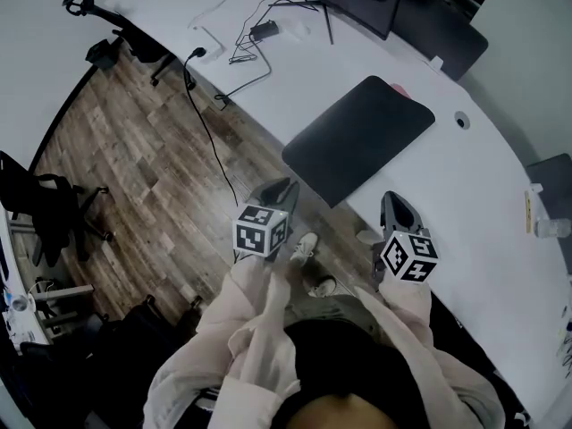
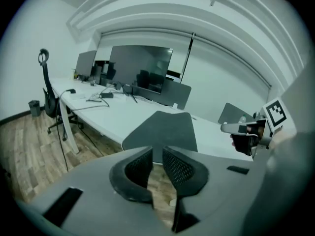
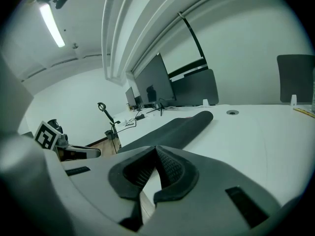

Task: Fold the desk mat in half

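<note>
Mat (image 1: pixel 357 137) lies on the counter (image 1: pixel 465 186), near edge at the rim, seemingly doubled already, fold rounded at the far end; left claw (image 1: pixel 275 190) slightly parted, empty; right claw (image 1: pixel 398 207) closed, empty; both hang short of it; best press that fold flat, squaring the edges.

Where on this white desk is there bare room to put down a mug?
The widest bare stretch lies right of the desk mat, between it, the round cable hole and the near edge of the desk. A smaller strip lies between the mat and the cables. Around the monitor it is crowded.
</note>
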The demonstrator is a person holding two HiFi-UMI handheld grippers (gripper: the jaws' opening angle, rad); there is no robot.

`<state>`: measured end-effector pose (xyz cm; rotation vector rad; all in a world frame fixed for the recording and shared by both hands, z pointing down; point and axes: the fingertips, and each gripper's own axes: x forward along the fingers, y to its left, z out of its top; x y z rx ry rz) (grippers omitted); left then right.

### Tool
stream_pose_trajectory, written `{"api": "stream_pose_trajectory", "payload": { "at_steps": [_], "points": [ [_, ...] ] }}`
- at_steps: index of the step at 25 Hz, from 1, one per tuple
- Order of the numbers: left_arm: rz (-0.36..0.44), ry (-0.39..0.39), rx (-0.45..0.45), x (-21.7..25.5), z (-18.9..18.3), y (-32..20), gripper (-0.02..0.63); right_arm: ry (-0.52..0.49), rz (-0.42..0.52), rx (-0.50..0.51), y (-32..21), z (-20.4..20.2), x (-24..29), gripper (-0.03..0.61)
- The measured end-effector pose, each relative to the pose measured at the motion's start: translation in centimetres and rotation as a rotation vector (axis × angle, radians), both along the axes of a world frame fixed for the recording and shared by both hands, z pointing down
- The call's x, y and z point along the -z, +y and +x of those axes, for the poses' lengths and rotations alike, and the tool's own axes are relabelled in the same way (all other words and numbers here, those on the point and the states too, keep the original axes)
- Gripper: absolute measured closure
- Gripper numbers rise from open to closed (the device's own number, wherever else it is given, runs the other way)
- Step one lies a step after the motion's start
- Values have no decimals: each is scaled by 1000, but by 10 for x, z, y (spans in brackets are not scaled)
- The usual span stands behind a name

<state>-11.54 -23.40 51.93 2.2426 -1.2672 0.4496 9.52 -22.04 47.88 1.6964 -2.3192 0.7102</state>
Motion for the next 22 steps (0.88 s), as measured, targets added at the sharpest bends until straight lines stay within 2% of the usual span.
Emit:
{"api": "stream_pose_trajectory", "payload": {
  "at_steps": [4, 7, 14, 22],
  "points": [
    [94, -29, -12, 41, 3, -15, 586, -11, 34, 14, -10, -5, 19, 565],
    [125, -9, -80, 69, 20, -25, 588, -13, 65, 19, -19, -6, 36, 565],
    [183, 95, -184, 119, 59, -49, 589, -6, 129, 7, -39, 1, 75, 565],
    [244, 130, -258, 139, 93, -66, 589, 47, 182, -30, -52, 20, 99, 565]
  ]
}}
